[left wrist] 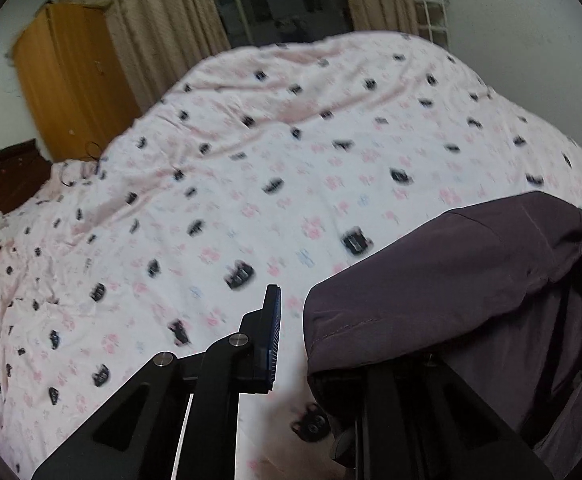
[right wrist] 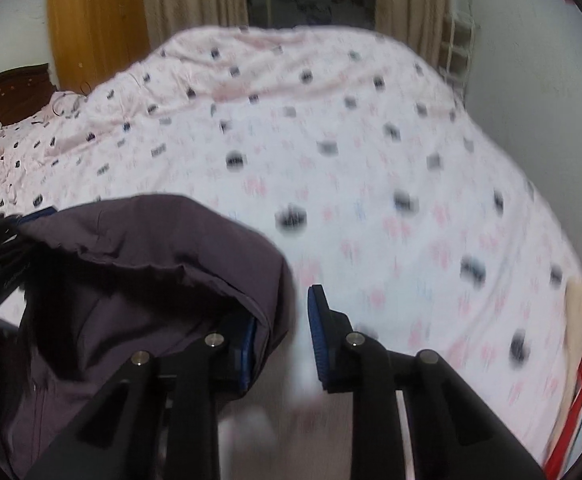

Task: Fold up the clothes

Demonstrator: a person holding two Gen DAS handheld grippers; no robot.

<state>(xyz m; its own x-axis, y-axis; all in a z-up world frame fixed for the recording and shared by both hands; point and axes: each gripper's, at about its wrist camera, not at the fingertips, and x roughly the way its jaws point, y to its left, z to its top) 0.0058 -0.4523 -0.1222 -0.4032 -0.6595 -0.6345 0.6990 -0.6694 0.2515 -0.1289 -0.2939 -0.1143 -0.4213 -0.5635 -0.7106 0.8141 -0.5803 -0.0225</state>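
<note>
Left gripper [left wrist: 291, 344], lower centre of its frame: jaws wide apart, dark purple garment [left wrist: 443, 280] draped over the right finger, not pinched. Right gripper [right wrist: 283, 340], lower centre: jaws also spread, garment [right wrist: 151, 260] hanging over the left finger. Pink patterned bedspread [left wrist: 251, 160] fills the middle; wooden wardrobe [left wrist: 67, 76] upper left.

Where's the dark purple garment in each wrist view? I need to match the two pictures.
Left wrist: the dark purple garment fills the lower right, draped over the right-hand finger of the left gripper.
Right wrist: it fills the lower left, draped over the left-hand finger of the right gripper.
Shared landmark: the orange wooden wardrobe, upper left in both.
</note>
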